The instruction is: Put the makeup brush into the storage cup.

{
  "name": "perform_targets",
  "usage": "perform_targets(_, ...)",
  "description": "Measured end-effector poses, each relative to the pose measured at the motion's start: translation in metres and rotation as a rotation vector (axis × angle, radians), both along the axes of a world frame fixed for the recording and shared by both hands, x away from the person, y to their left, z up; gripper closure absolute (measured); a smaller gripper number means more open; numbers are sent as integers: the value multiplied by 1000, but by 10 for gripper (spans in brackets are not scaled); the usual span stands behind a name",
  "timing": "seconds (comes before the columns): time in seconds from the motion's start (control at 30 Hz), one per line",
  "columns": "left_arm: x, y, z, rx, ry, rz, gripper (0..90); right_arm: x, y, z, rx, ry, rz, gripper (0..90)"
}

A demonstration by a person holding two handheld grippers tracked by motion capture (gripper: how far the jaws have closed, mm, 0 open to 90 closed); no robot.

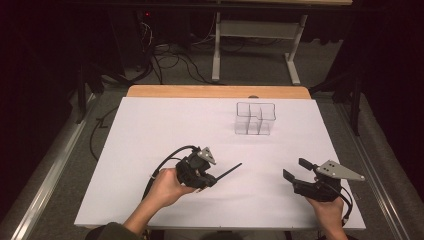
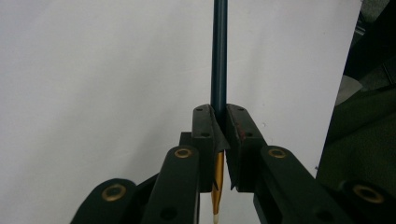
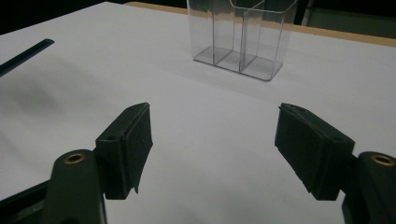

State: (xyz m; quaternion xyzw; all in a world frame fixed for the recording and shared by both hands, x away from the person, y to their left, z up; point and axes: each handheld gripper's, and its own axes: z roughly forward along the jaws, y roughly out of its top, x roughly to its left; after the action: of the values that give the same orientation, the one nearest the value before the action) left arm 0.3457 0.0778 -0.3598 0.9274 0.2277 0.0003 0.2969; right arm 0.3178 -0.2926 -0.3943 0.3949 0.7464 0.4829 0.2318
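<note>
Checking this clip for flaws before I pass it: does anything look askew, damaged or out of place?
Little stands out. The left tool is shut on a dark pen near its gold tip end, so the shaft juts far forward. A pad liner looks frayed. The clear organizer stands upright; the right tool is open and empty.
</note>
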Motion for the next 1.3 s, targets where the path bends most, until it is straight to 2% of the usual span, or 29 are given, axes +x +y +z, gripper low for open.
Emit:
perform_targets(0.1,1,1,1,-6,-3,2,825,0,0,0,2,-6,9,293)
perform_targets(0.43,1,-3,-3,14,-1,-16,826,-1,3,3,5,-23,38,304)
perform_targets(0.6,1,-3,-3,13,-1,-19,826,0,9,3,0,-17,61,306)
perform_targets(0.73,1,-5,-3,16,0,-24,825,1,16,6,3,-29,93,309)
perform_targets(0.83,1,-7,-4,23,2,-26,826,1,25,9,1,-30,121,310)
perform_targets(0.97,1,-7,-5,25,0,-27,826,0,39,15,-39,-54,161,316)
perform_targets(1.13,1,-7,-4,27,-1,-31,826,0,59,20,-29,-62,239,324)
perform_targets(1.3,2,-7,-4,34,-2,-32,825,3,79,21,-59,-45,302,330)
